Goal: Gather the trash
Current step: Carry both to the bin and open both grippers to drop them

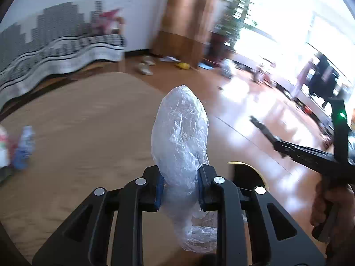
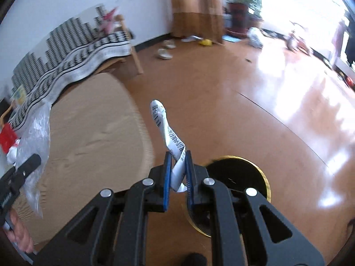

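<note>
Left wrist view: left gripper [image 1: 180,188] clamped on crumpled clear bag [image 1: 180,137], long axis running straight out past the fingertips, above the rug's [image 1: 77,122] far edge. Bin [image 1: 248,175] just right of the fingers, dark mouth with gold rim, mostly hidden. Right gripper [image 1: 266,133] beyond it.

Right wrist view: right gripper [image 2: 178,173] pinched narrow on twisted printed wrapper [image 2: 170,137], standing up and away. Bin [image 2: 239,175] directly below and right on bare floor [image 2: 277,122], nearer this hand. Bag [image 2: 35,133] at far left.

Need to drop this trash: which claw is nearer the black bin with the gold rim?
Right. The right claw hangs just left of the bin; the left claw sits farther left, over the table.
</note>
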{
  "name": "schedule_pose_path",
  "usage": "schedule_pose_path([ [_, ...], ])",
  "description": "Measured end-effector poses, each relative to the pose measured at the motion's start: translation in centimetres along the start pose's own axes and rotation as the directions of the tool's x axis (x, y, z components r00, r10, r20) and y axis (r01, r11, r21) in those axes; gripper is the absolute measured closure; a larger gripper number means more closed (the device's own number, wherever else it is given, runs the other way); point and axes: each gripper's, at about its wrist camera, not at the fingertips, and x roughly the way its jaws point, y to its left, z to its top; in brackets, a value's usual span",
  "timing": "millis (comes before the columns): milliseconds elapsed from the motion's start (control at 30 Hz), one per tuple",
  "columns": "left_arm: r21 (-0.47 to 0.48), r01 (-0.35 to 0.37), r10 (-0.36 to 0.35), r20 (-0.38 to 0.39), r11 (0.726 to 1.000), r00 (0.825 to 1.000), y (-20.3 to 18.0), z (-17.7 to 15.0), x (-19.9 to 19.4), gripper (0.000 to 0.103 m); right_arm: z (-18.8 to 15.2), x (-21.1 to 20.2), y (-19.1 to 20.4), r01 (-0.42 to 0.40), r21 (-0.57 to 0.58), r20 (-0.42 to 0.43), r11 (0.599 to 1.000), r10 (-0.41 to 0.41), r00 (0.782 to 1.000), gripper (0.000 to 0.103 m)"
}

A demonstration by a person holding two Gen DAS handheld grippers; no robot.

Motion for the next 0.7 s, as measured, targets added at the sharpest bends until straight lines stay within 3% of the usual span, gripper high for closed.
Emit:
schedule_pose_path([
  [167,0.062,0.101,-0.096,-0.078,0.993,0.992,-6.7,-1.3,5.2,0.080,-1.4,0.8,-5.7,0.044,0.085,-0.062,0.995,-0.039,0.997,0.090],
  [333,0.087,0.149,-0.136,-0.142,0.985,0.981,-10.5,-2.7,8.9,0.080,-2.3,1.0,-9.0,0.045,0.147,-0.085,0.988,-0.033,0.996,0.090],
  [700,0.094,0.195,-0.171,-0.220,0.976,0.960,-13.0,-3.5,14.0,0.080,-2.7,0.9,-11.5,0.064,0.179,-0.094,0.982,-0.047,0.994,0.090],
])
